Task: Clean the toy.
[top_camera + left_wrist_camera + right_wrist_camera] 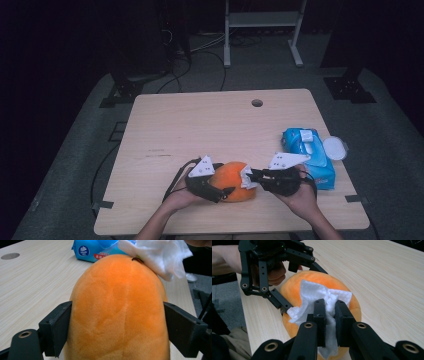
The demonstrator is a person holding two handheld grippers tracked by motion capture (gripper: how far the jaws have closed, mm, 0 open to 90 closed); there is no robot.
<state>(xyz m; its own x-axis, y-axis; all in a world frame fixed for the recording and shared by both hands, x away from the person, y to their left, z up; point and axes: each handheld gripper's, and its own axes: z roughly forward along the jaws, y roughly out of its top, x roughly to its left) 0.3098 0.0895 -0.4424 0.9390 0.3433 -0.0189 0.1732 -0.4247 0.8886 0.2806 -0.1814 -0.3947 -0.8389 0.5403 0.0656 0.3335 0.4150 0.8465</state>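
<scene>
Left gripper (117,327) clamps a soft, light-looking orange plush (117,310) by its sides; right gripper (329,315) pinches a limp white wipe (317,296), probably touching the plush's top.

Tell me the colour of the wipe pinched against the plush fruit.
White: the crumpled white wipe shows best in the right gripper view.
</scene>
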